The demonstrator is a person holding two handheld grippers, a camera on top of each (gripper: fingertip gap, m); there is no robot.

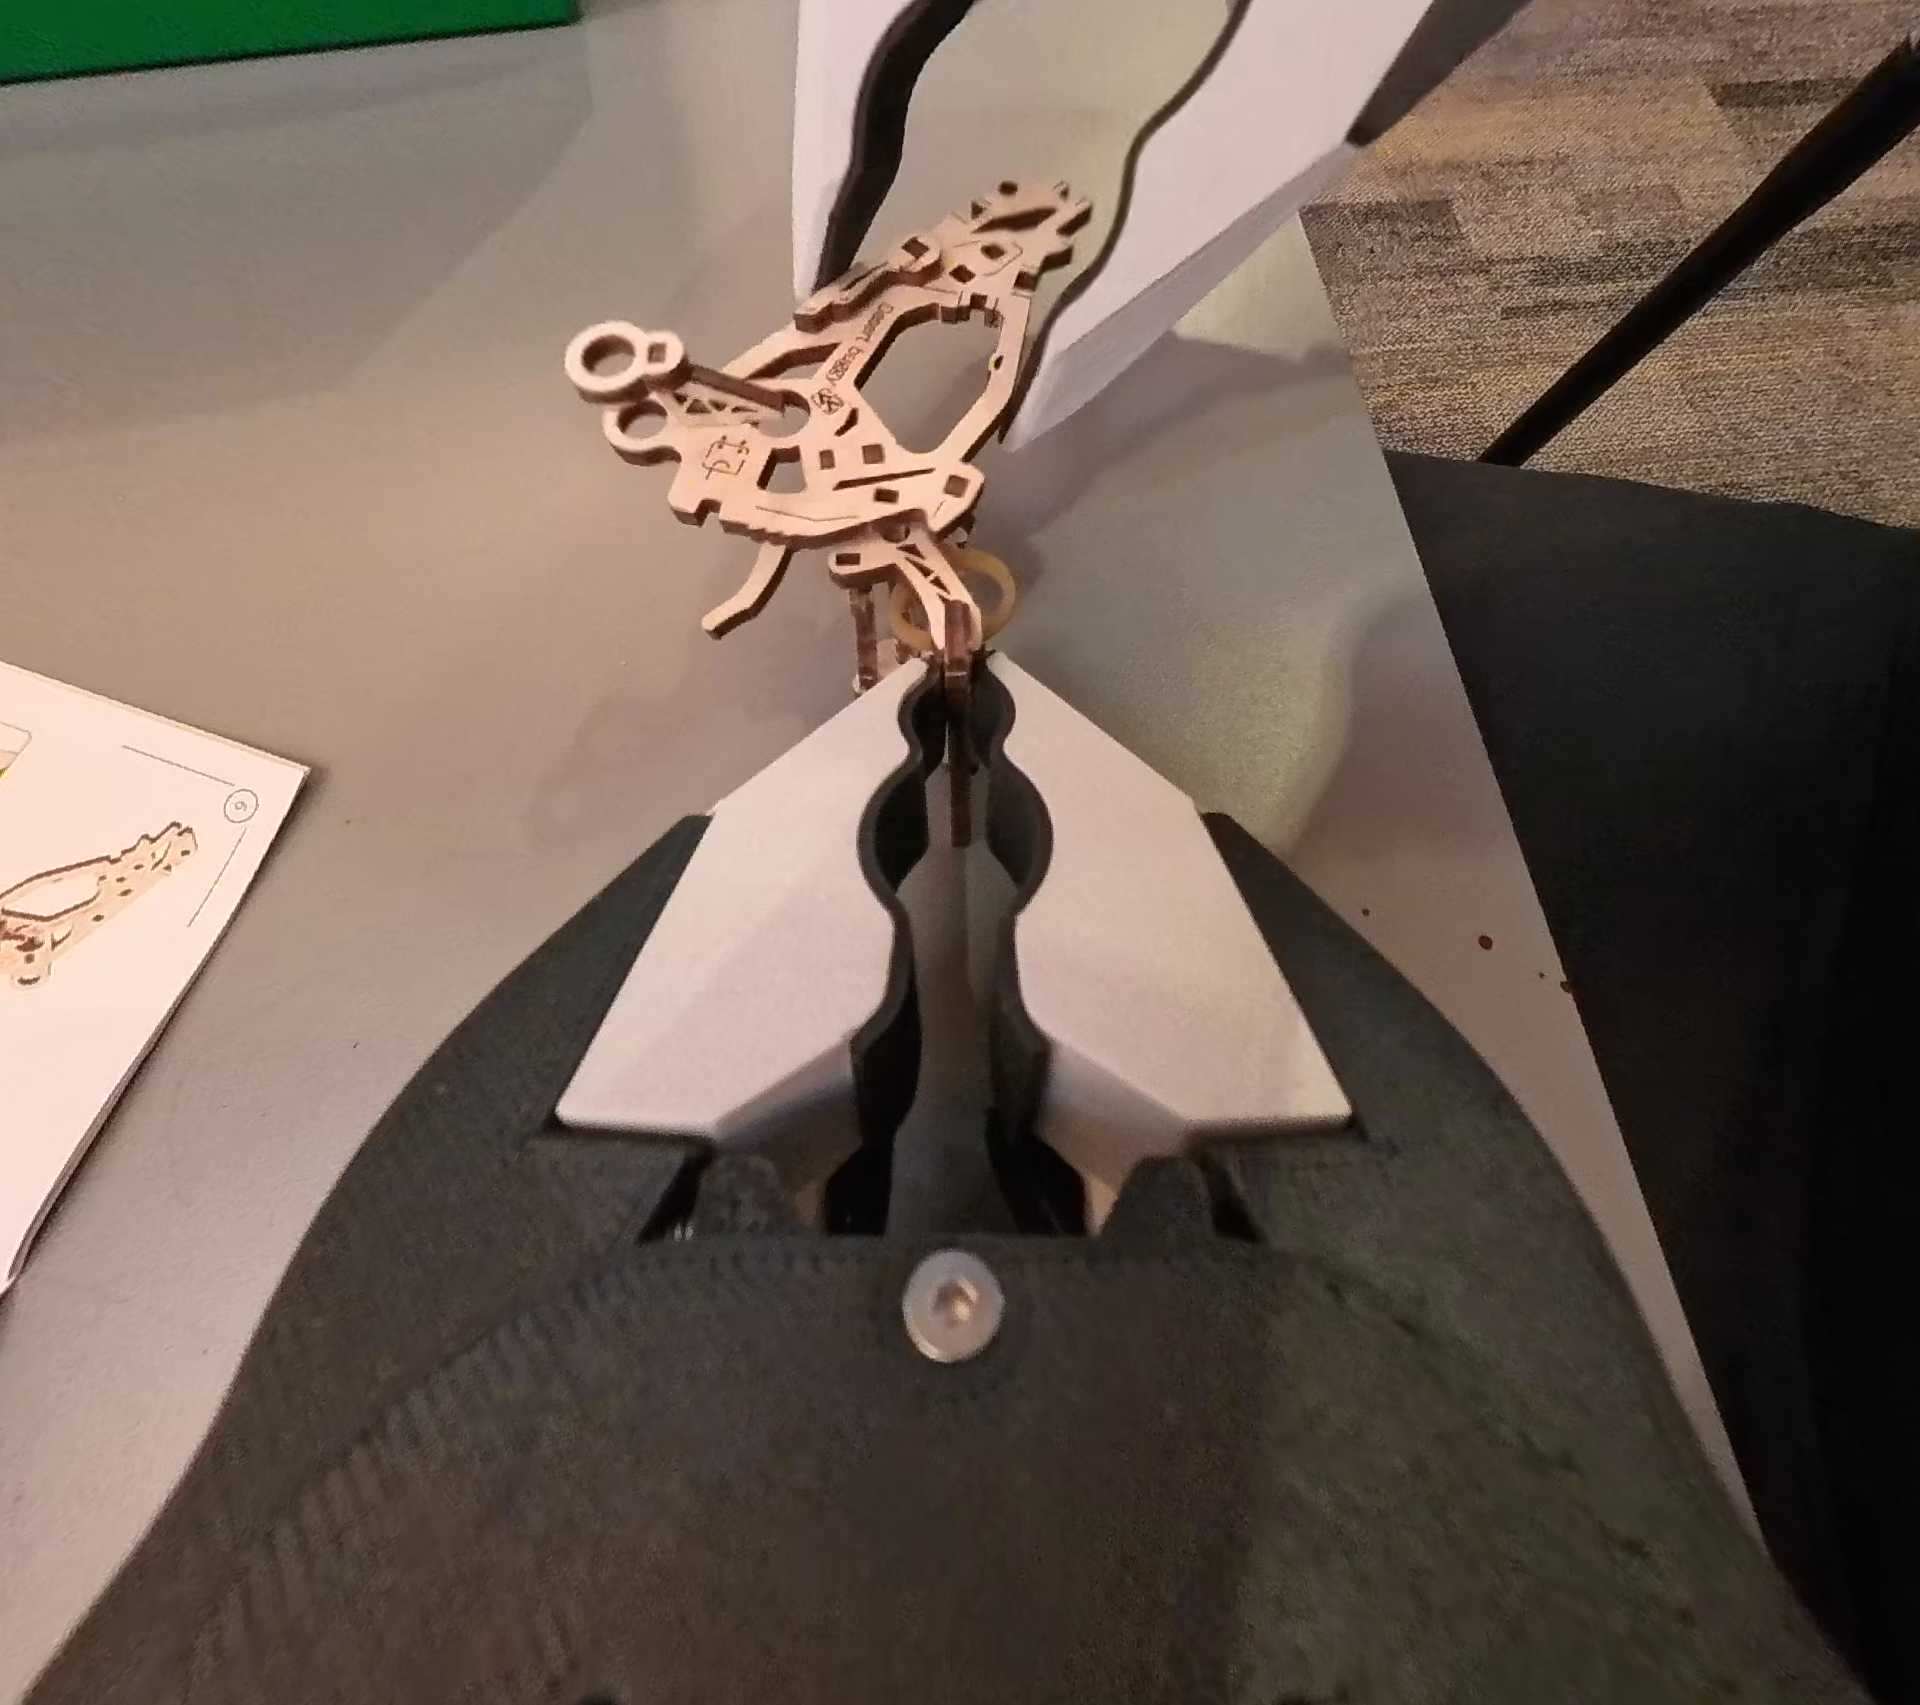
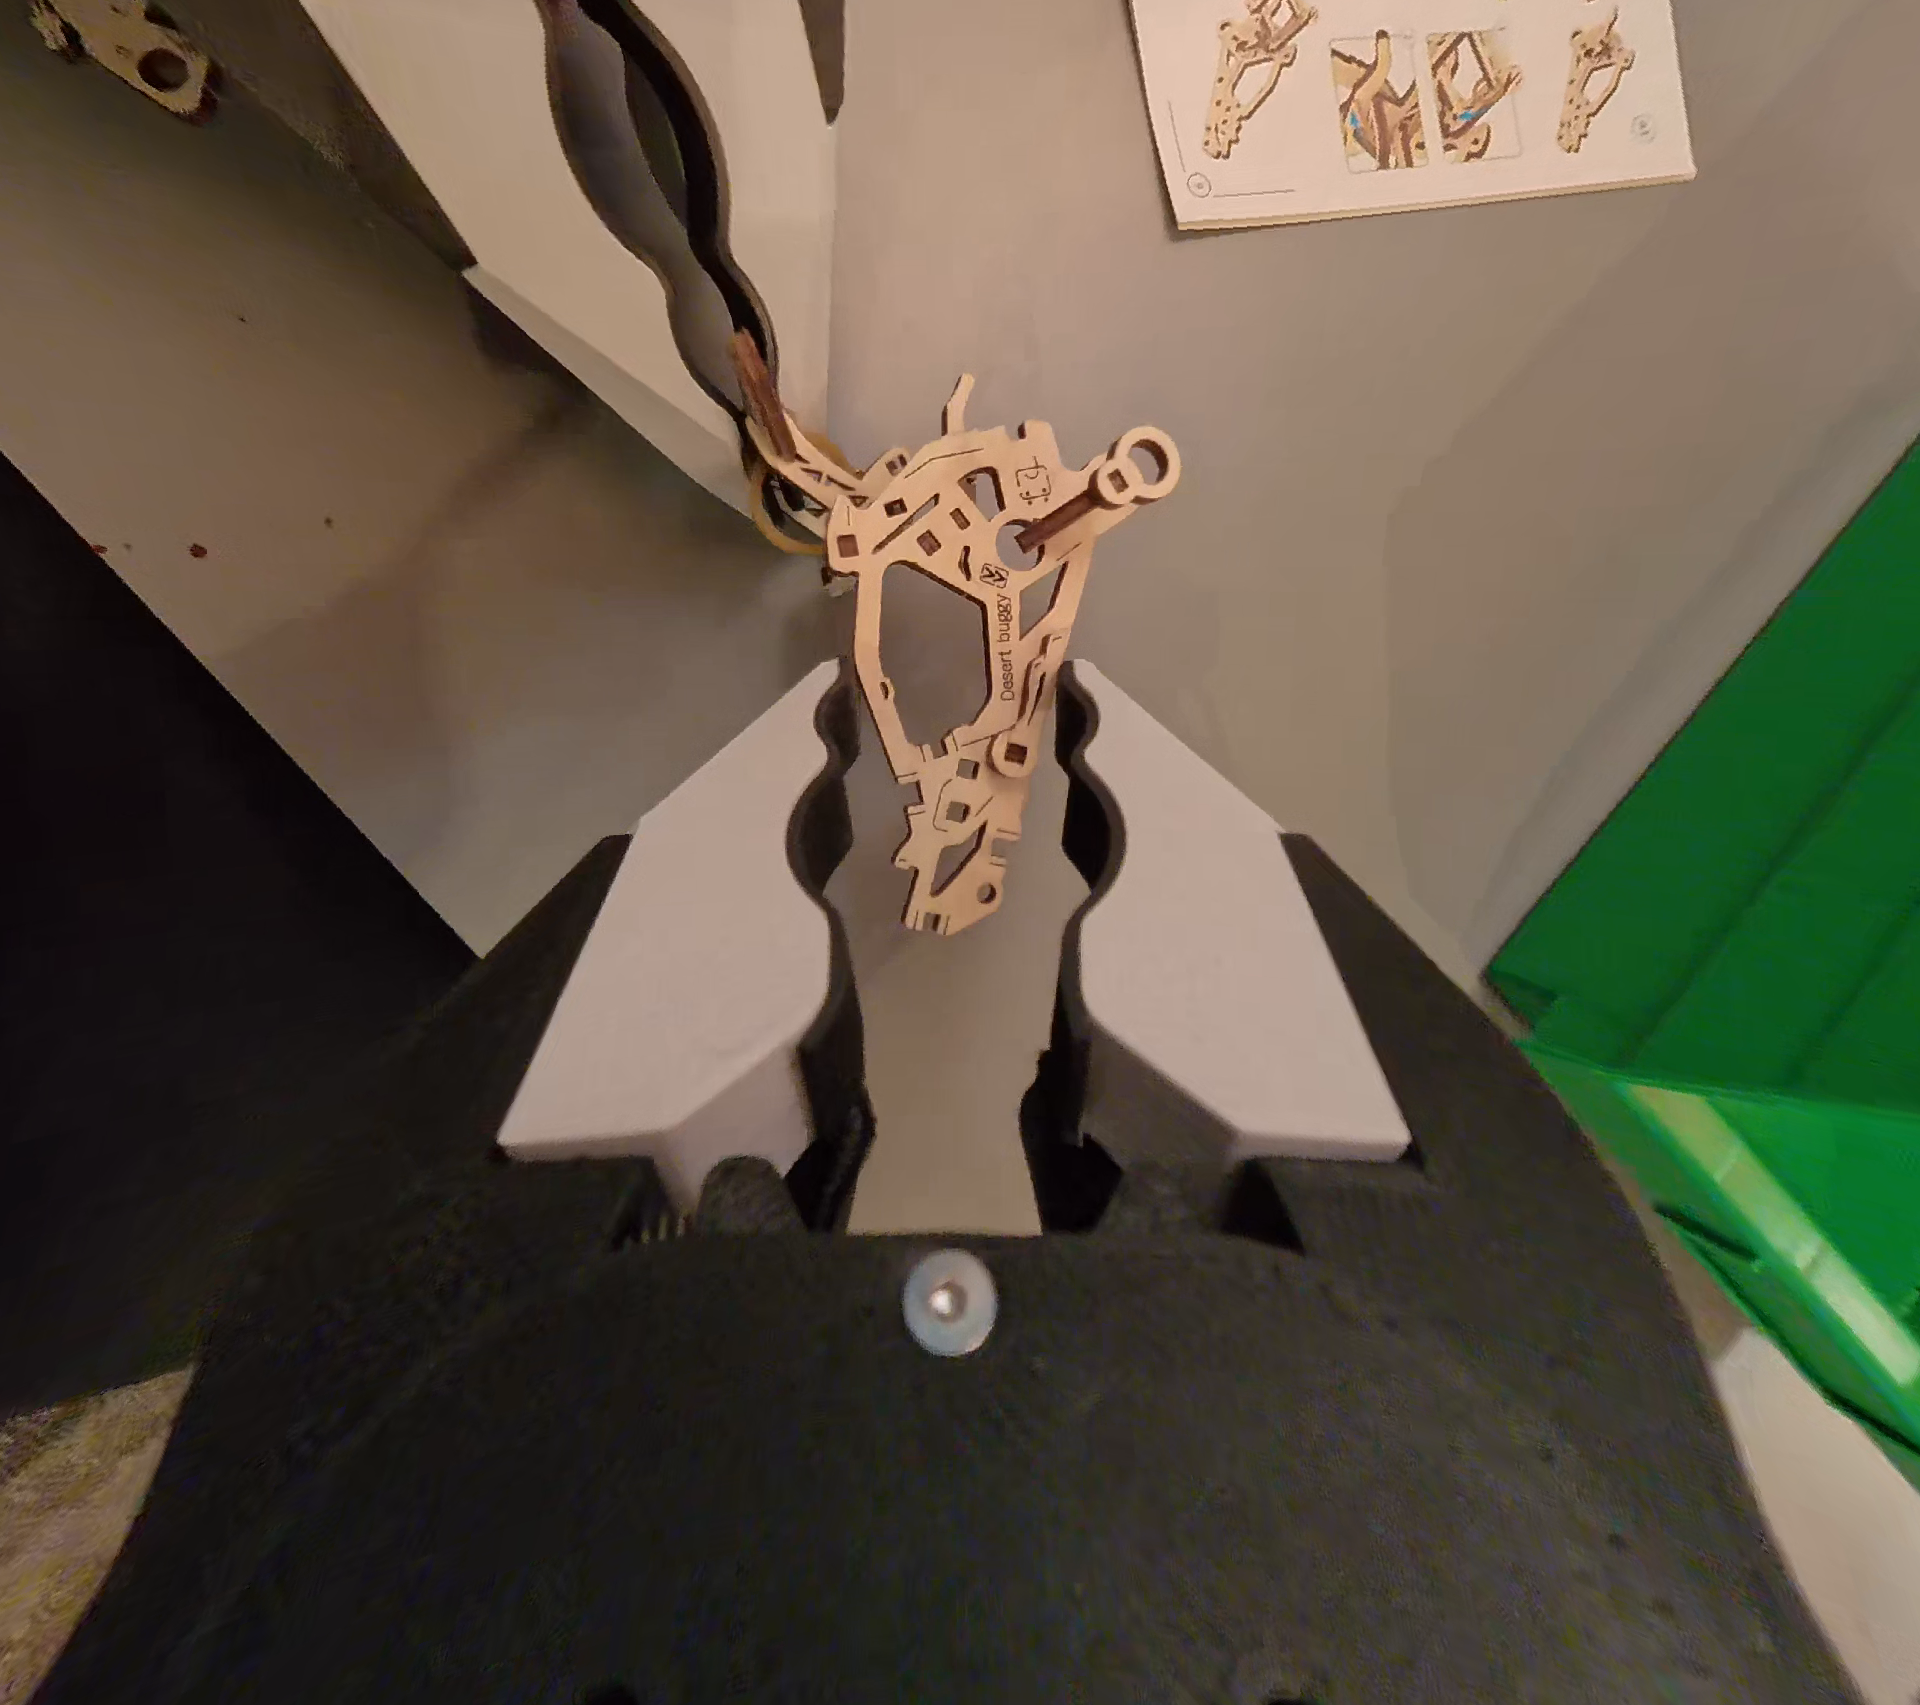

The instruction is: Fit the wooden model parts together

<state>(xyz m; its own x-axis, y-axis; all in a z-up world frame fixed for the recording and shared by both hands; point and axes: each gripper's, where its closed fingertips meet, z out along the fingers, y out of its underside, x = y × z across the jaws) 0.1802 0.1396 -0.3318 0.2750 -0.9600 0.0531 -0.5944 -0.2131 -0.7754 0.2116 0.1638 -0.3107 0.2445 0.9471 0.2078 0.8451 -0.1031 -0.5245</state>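
Already the flat pale wooden model frame (image 1: 883, 398) has some parts on it: a small wooden pin with a ring end (image 1: 644, 367) and a yellow rubber band (image 1: 977, 601). The left tongs (image 1: 951, 699) are pinched shut on its near end, holding it up over the grey desk (image 1: 364, 408). The right tongs (image 2: 951, 699) are open around the far end, not gripping. One loose wooden piece (image 2: 114, 34) lies far left, so more is probably left. A picture booklet (image 2: 1403, 24) lies nearby.

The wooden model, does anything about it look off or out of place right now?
Mostly fine. The wooden model hangs tilted from the left gripper, pinched only at one end. A loose wooden piece lies apart on the table.
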